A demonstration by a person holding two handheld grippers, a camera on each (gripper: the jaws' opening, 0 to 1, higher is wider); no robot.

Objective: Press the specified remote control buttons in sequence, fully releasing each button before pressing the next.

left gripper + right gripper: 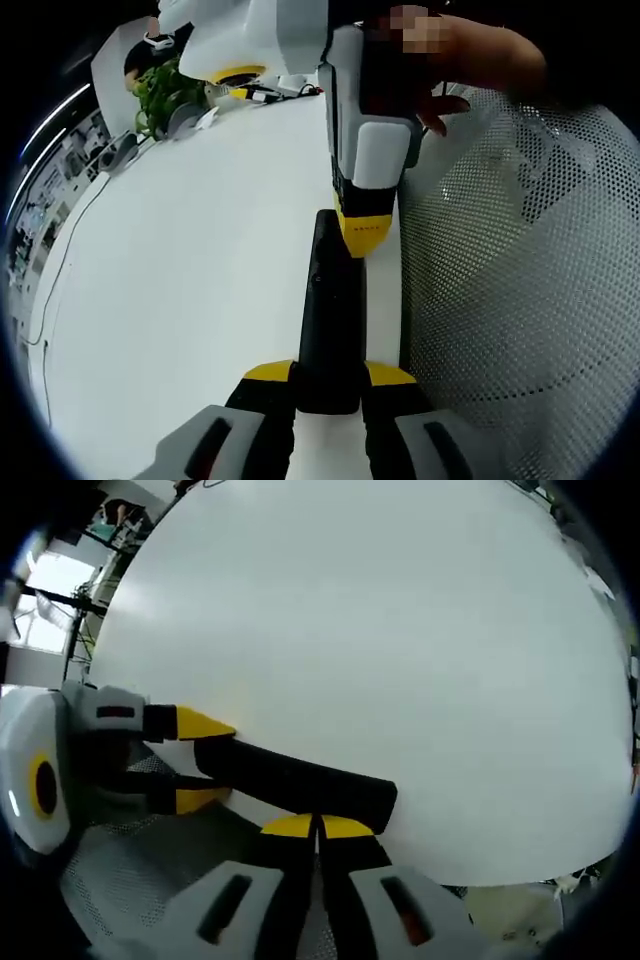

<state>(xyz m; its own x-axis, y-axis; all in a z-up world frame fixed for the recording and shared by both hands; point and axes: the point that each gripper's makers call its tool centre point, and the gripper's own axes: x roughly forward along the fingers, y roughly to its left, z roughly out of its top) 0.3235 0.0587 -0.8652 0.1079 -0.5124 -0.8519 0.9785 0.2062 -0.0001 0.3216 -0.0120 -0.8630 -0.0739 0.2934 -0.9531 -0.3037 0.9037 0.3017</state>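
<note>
A long black remote control (325, 300) sticks forward from my left gripper (330, 373), which is shut on its near end with a yellow tip on each side. My right gripper (365, 232), held by a person's hand, comes down from above with its yellow tips touching the remote's far end. In the right gripper view, my right gripper (318, 827) has its jaws shut together, tips against the top of the remote (300, 780). The left gripper (198, 760) clamps the remote from the left. No buttons can be made out.
A white table (200, 260) lies beneath the remote. A white mesh chair back (500, 260) stands right beside it. At the far end are a green plant (160, 95) and a white device with a yellow ring (235, 60). A thin cable (60, 270) runs along the left edge.
</note>
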